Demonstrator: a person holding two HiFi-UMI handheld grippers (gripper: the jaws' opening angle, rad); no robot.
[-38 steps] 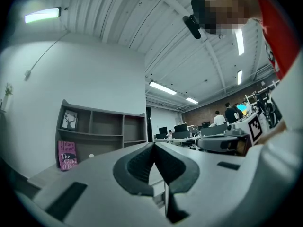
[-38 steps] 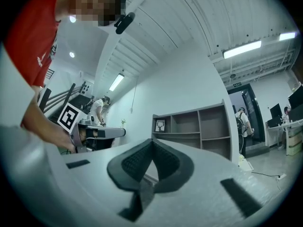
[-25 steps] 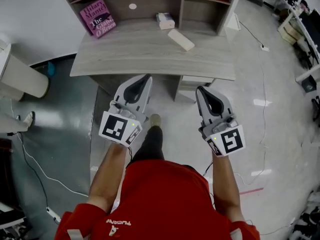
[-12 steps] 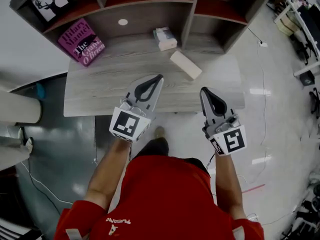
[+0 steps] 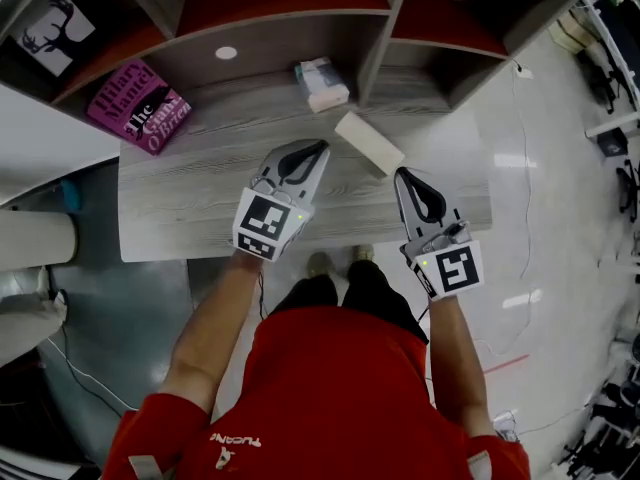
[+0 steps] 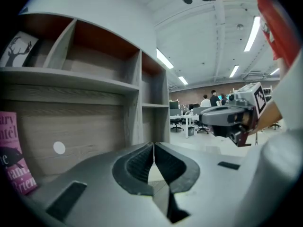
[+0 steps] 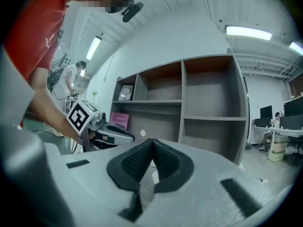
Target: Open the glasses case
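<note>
Case (image 5: 369, 142): pale oblong, lying slantwise on the desk (image 5: 190, 193) towards its right half, just in front of the shelf divider, lid down, seam not readable from the head view. It sits in the same place relative to the small pack (image 5: 322, 83) behind it as a second ago, so it has not been handled. What changed is the person's position. A second ago both tools hung over the floor short of the desk edge; half a second ago they were crossing that edge; now both are over the desktop and flank the case. Left gripper (image 5: 316, 149): tip just beside the case's near-left end, whether touching I cannot tell from above; its own view shows the ribbed pads pressed together with nothing between them. Right gripper (image 5: 403, 176): tip near the case's front-right side but apart from it; jaws likewise pressed together and empty. Both point nearly level towards the shelves (image 5: 372, 28). Book (image 5: 140, 110) at far left plays no part. Judgement: the approach is about finished and opening has not begun. Both sets of jaws would probably have to spread before either can hold the body or catch the lid. A closed tip might also nudge a light case across the smooth wood.
</note>
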